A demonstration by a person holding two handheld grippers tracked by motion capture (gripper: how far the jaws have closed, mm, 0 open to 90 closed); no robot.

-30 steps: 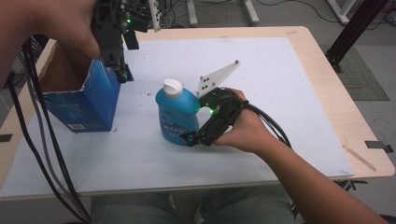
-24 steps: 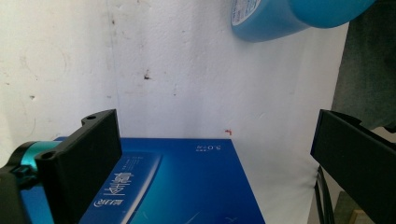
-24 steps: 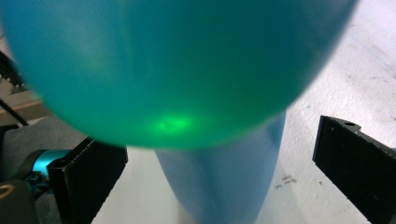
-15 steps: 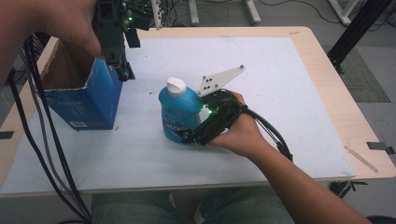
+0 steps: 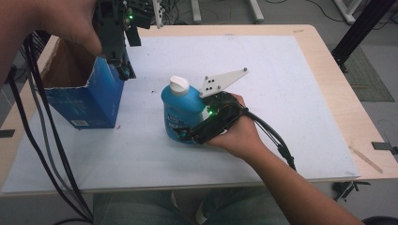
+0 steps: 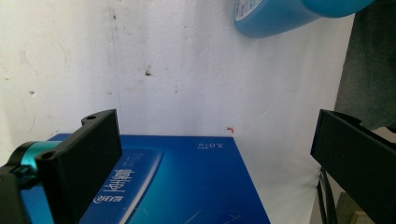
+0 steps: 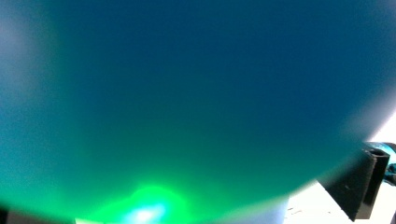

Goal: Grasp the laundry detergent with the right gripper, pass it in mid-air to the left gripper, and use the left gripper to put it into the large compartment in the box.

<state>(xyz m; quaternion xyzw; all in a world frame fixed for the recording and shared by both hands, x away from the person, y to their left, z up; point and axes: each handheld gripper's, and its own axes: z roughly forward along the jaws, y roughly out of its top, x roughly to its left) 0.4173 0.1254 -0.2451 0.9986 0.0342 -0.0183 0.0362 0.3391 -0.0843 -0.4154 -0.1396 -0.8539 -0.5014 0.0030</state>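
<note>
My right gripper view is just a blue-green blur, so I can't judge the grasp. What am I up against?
Observer: A blue bottle, upright on the white mat. The high view shows the right gripper low against its side, with the bottle between jaws that have just been closing.
Operator: Is it capped?
Observer: Yes, a white cap sits on top.
Operator: Where's the left gripper?
Observer: At the rim of the open blue box, on the side facing the bottle. The left gripper has its jaws wide apart.
</note>
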